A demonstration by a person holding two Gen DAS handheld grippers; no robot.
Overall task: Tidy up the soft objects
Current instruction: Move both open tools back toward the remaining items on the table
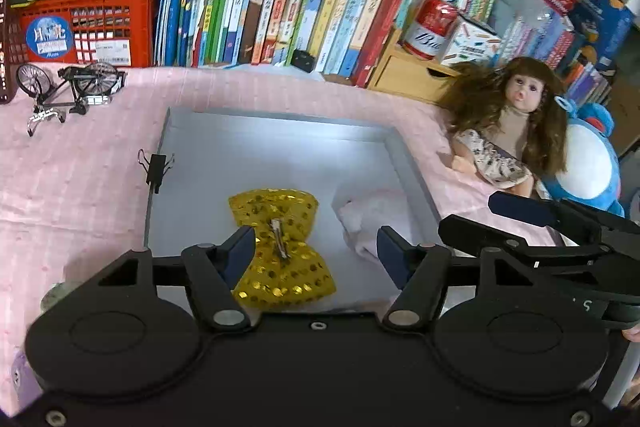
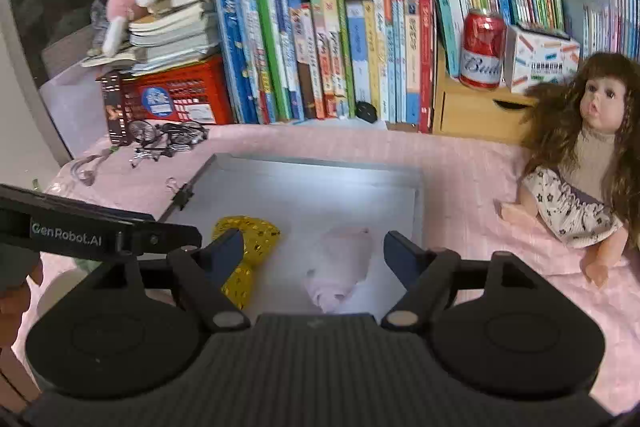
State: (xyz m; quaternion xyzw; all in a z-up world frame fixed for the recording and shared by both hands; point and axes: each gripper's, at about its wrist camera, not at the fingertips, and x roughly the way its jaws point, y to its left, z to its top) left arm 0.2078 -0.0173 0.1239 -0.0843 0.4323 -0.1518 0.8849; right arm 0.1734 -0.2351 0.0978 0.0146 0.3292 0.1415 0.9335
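1. The landmark is the shallow grey tray [image 1: 276, 131] lying on the pink tablecloth [image 1: 80, 163]. Inside it lie both soft things: a gold sequinned fabric bow [image 1: 280, 223] toward its near left part, and a crumpled pale pink cloth [image 1: 360, 223] toward its near right.
2. The left gripper [image 1: 316, 247] hangs above the tray's near edge with its jaws apart and nothing between the pads; the bow lies below it, untouched.
3. The right gripper [image 2: 312, 253] hangs likewise over the tray's near side, jaws wide and empty, the pink cloth beneath.
4. The bow looks light and floppy, with a metal clip across its narrow middle; that stiff waist is probably the surest place to pinch, as sequins may slip.
5. The cloth should be light and limp; a raised fold would suit a grip.
6. A long-haired doll in a patterned dress [image 2: 580, 163] sits right of the tray, outside it.
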